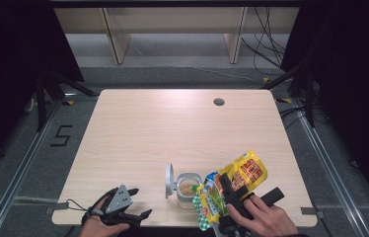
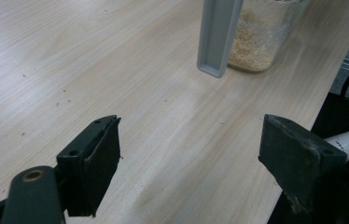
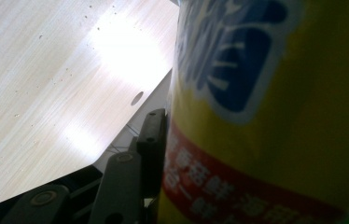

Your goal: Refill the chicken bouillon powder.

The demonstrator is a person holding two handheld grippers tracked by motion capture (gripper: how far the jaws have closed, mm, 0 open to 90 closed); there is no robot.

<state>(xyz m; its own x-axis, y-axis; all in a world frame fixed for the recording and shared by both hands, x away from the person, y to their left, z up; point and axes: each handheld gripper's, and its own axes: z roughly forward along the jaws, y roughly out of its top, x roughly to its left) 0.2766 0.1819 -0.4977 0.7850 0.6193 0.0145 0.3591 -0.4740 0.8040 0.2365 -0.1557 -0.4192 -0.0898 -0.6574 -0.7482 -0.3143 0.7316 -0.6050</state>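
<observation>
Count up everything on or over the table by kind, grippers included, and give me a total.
Grippers: 2, the left gripper open and low over the table, the right gripper shut on the bag.
Snack bags: 1, the yellow and green bag, tilted over the jar.
Jars: 1, the clear jar with its lid flipped up.
Total: 4

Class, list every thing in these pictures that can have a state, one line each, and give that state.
Clear plastic jar: upright, open, partly filled with tan grains.
Grey hinged lid: flipped up, standing beside the jar's mouth.
Yellow and green printed snack bag: tilted, its green end down at the jar.
Right gripper: shut on the bag.
Left gripper: open, nothing between its jaws.
</observation>
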